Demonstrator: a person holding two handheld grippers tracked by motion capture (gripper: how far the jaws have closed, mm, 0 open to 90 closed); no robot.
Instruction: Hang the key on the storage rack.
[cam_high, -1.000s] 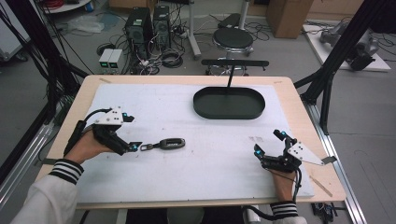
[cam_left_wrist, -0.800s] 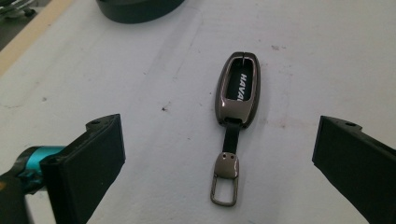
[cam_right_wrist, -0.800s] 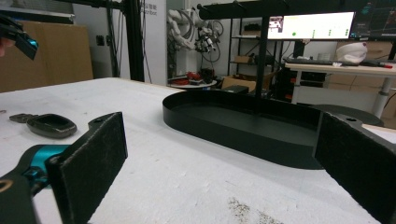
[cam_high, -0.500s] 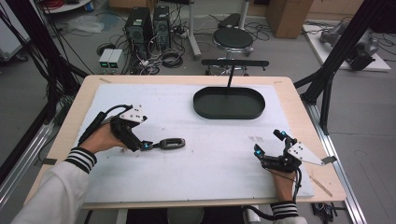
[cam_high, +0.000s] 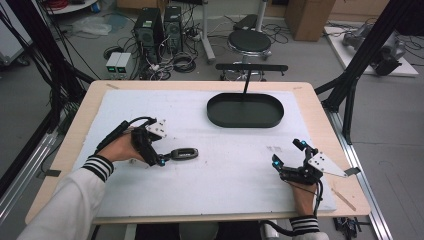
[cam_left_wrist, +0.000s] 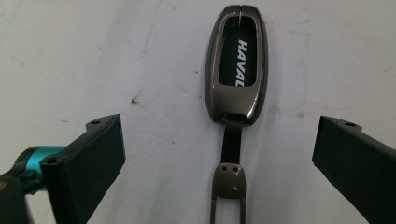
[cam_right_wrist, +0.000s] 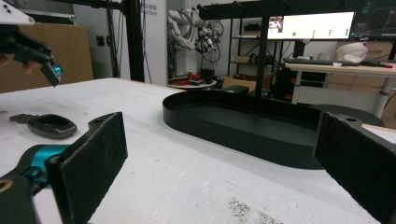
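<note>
A grey metal key fob (cam_high: 184, 153) marked HAVAL lies flat on the white mat (cam_high: 225, 180), left of centre. In the left gripper view the key fob (cam_left_wrist: 237, 65) points away, and its short strap and clip (cam_left_wrist: 229, 179) trail back between the jaws. My left gripper (cam_high: 162, 159) is open just above the mat, one jaw either side of the strap, touching nothing. My right gripper (cam_high: 286, 153) rests open near the front right with nothing in it. It faces the black oval tray (cam_right_wrist: 233, 133), with the key fob (cam_right_wrist: 51, 125) and the left gripper (cam_right_wrist: 35, 51) far off at its left.
The black oval tray (cam_high: 245, 124) sits at the far centre of the mat. A black T-shaped stand (cam_high: 251, 67) rises just behind it. A stool (cam_high: 252, 40) and computer towers (cam_high: 157, 25) stand on the floor beyond the table's far edge.
My left gripper has moved right along the mat until its open jaws straddle the fob's strap. The fob, the tray and the right gripper have stayed put.
</note>
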